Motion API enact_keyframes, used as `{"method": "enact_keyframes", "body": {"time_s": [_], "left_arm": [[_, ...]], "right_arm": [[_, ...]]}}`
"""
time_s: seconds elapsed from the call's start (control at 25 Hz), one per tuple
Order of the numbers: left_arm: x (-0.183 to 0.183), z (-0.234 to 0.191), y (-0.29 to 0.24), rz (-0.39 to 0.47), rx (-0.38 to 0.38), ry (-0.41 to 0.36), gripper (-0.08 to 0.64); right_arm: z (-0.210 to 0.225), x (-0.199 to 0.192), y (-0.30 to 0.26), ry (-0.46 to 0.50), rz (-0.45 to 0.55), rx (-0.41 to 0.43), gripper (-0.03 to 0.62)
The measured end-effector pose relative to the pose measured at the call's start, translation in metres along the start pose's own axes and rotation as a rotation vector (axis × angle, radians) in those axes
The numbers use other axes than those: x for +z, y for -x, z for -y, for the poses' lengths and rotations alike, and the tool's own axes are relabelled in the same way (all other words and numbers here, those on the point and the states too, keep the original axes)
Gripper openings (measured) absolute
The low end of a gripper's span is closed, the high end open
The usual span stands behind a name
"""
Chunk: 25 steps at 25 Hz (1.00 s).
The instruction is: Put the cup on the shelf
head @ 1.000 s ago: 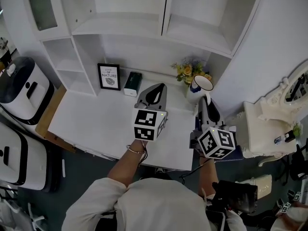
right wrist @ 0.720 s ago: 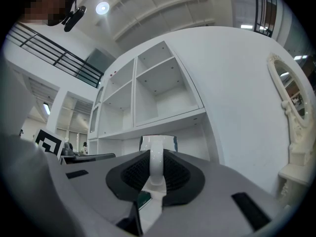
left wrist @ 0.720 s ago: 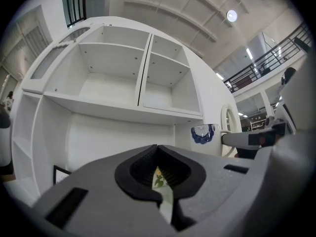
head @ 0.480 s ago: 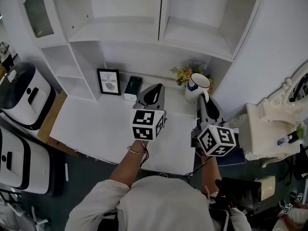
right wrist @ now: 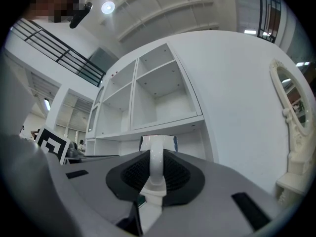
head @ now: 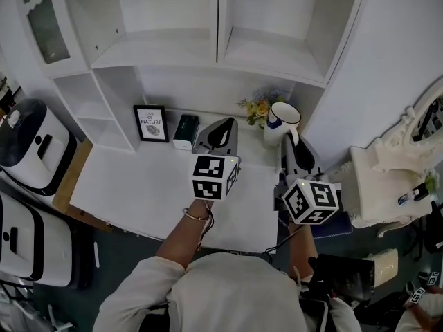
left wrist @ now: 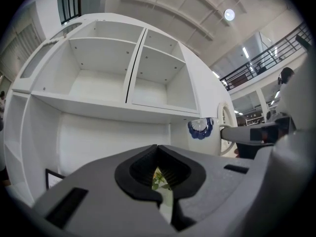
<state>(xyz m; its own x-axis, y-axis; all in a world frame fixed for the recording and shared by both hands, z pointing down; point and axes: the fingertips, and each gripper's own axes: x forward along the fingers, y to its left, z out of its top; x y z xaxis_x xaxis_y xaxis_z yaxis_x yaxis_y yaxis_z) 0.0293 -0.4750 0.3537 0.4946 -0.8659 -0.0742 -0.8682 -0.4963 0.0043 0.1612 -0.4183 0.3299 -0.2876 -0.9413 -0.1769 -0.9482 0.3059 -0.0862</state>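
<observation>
At the back right of the white tabletop (head: 138, 185), the cup (head: 277, 125) stood upright just beside a small bunch of flowers (head: 256, 106). It was white with a blue motif near the rim, its mouth facing up.

My right claw (head: 291, 141) met the cup from the near side and was closed on its handle (right wrist: 156, 167). In the right gripper view this white loop ran upright between the dark ribbed pads (right wrist: 129, 174), pinched from both sides. The cup's body showed directly beyond the claw tips. Whether the base rested on the tabletop or hung just above it, I could not tell from any view.

My left claw (head: 223, 126) hovered over the middle of the tabletop, to the left of the cup and apart from it. Its jaws were brought together on nothing, leaving only a narrow slit through which a scrap of the flowers showed. In the left gripper view the cup appeared off to the right, with the right claw's body beside it.

Overhead rose the shelf (head: 156, 45), its open compartments divided by upright boards. The cup lay below the lowest board, under the right-hand compartment.

A picture frame (head: 151, 123) and a dark box (head: 185, 131) stood at the back of the tabletop, left of the left claw.
</observation>
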Motion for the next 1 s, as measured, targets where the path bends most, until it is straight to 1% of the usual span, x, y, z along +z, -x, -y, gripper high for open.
{"method": "enact_keyframes", "body": {"time_s": [0.28, 0.44, 0.72, 1.0], "left_arm": [[0.025, 0.006, -0.004, 0.017, -0.017, -0.051, 0.008], [0.038, 0.009, -0.002, 0.025, -0.017, -0.072, 0.008], [0.062, 0.011, 0.002, 0.052, -0.013, -0.086, 0.008], [0.090, 0.008, 0.004, 0.099, -0.001, -0.090, 0.008]], "right_arm": [[-0.002, 0.012, 0.003, 0.012, 0.016, -0.002, 0.074], [-0.004, 0.023, 0.004, 0.038, 0.024, 0.004, 0.074], [-0.006, 0.051, 0.008, 0.093, 0.033, 0.008, 0.074], [-0.005, 0.077, 0.005, 0.114, 0.052, 0.005, 0.074]]}}
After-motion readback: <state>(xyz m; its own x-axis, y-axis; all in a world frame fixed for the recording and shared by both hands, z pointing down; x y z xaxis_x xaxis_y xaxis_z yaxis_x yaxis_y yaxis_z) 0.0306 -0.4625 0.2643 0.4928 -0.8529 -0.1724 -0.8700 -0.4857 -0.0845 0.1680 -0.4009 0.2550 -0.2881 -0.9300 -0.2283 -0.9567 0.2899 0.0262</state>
